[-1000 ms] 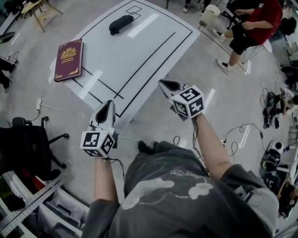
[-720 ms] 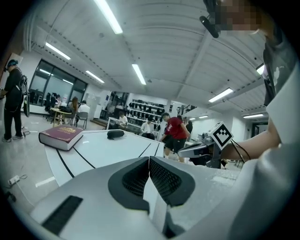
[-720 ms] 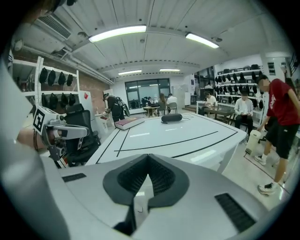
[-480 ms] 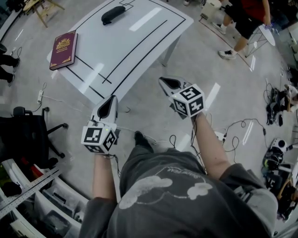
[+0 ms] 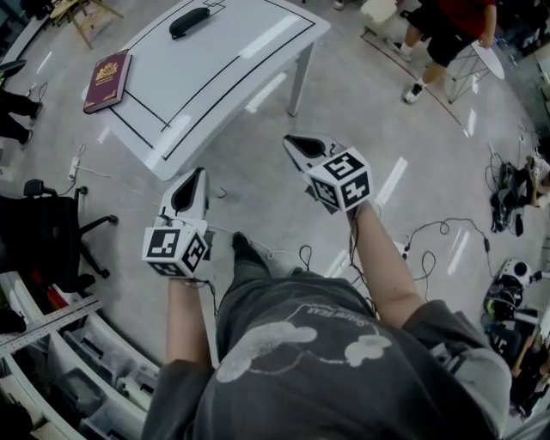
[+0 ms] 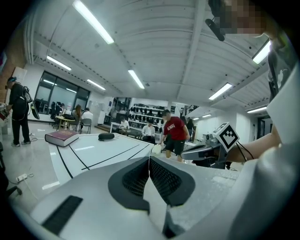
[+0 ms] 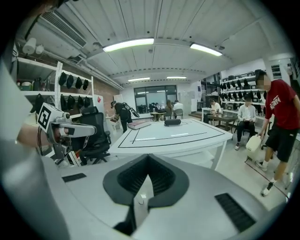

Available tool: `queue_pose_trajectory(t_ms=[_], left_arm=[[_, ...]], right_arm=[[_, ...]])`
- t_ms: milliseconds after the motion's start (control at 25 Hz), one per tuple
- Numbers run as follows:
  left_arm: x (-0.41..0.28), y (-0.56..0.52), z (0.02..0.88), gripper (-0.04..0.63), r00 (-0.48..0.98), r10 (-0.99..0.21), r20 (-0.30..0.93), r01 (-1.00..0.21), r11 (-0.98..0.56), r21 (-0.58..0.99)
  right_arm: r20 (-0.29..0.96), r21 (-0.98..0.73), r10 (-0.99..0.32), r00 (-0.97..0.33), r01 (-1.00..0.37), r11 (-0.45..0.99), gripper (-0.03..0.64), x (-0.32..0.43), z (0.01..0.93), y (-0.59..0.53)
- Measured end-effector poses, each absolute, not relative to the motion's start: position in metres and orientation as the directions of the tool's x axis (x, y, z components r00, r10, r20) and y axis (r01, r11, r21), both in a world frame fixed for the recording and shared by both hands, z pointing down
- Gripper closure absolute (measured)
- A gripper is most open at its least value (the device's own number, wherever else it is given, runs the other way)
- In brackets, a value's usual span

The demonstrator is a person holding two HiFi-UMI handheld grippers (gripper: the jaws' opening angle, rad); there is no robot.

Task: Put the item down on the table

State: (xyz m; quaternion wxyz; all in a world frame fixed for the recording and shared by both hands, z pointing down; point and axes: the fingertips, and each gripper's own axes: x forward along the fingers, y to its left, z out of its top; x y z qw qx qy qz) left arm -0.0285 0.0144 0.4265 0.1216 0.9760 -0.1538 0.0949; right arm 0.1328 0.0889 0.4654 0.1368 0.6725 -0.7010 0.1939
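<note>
Both tongs are closed and empty. The left tongs [image 5: 197, 174] show their ridged black pads pressed together with nothing between them, and the right tongs [image 5: 292, 143] stand the same way. Each is held over the glossy grey floor [image 5: 258, 163], off the white worktop with black line markings [image 5: 223, 64]. The left tongs point toward its near corner, and the right tongs sit to the right of that corner.

Two articles lie on the worktop, neither touched. A maroon hardback book with gold ornament [image 5: 106, 70] lies flat along the left edge. A black oblong case [image 5: 189, 21] lies close to the far edge, well apart from the book. Both are well apart from either tongs. A person in a red shirt and black shorts [image 5: 451, 26] stands beyond the worktop's right side.
</note>
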Motion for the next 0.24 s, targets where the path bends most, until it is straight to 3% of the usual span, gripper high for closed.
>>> queue_pose_trajectory(t_ms=[240], left_arm=[[-0.038, 0.077, 0.415, 0.591, 0.928, -0.312, 0.205, -0.35, -0.919, 0.183]], right_arm=[[0.444, -0.076, -0.892, -0.087, -0.995, 0.059, 0.618, 0.12, 0.46, 0.151]])
